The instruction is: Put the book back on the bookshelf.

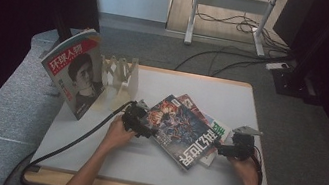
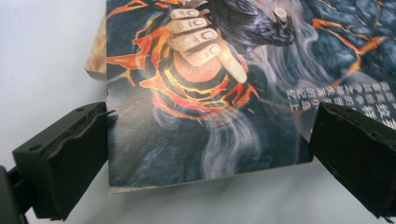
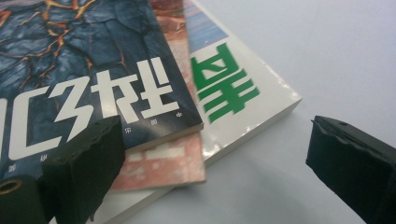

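A: Where's your left gripper (image 2: 205, 154)?

B: Jaws spread wide around the bottom edge of the dark glossy magazine with lava-crack cover art (image 2: 224, 84), top of the stack on the white table (image 1: 233, 96).

A: And your right gripper (image 3: 210, 154)?

B: Gaping too, at the stack's corner, by the white book with green lettering (image 3: 229, 88).

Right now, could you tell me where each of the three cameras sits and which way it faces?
High view: above the person's side, looking forward and down on the table; forearms, left gripper and right gripper show.
Left gripper view: rides on the left gripper, facing the dark magazine; open jaws show.
Right gripper view: rides on the right gripper, facing the stack's corner; open jaws show.
All share the dark magazine.
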`<state>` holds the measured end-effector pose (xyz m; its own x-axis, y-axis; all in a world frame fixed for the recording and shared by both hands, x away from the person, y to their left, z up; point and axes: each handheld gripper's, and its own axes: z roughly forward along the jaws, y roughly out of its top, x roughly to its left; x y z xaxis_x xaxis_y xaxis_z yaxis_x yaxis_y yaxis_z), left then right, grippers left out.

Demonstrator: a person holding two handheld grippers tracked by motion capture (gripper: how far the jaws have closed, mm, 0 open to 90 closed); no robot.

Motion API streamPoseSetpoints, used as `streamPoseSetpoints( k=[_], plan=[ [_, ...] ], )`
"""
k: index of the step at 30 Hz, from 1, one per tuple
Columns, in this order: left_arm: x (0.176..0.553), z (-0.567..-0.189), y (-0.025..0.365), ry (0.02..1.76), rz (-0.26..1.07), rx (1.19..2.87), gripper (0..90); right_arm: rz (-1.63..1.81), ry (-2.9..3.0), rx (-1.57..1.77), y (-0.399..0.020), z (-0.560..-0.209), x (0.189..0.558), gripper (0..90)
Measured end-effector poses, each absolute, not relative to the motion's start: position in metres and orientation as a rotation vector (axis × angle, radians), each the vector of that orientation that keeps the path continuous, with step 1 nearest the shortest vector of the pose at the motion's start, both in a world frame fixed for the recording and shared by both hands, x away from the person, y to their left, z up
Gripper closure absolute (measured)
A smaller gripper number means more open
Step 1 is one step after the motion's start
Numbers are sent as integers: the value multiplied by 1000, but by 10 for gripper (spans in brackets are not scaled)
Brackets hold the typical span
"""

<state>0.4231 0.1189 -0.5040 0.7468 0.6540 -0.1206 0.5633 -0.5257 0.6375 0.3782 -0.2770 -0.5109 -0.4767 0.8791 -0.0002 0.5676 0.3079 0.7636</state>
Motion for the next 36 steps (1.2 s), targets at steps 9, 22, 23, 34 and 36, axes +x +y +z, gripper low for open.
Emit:
streamPoseSetpoints(
  k=[9, 22, 23, 34, 36],
  plan=[
    [404, -508, 125, 922, 144, 2237, 0, 998, 2145, 1323, -280, -511, 397, 47],
    [377, -501, 126, 886, 114, 2214, 0, 1012, 2136, 1346, -279, -513, 424, 32],
    [376, -501, 125, 886, 111, 2216, 0, 1011, 2135, 1348, -278, -513, 426, 31],
    [363, -510, 125, 905, 141, 2303, 0, 989, 2135, 1344, -271, -512, 448, 37],
    [361, -511, 124, 897, 127, 2315, 0, 981, 2134, 1339, -270, -512, 451, 39]
  ],
)
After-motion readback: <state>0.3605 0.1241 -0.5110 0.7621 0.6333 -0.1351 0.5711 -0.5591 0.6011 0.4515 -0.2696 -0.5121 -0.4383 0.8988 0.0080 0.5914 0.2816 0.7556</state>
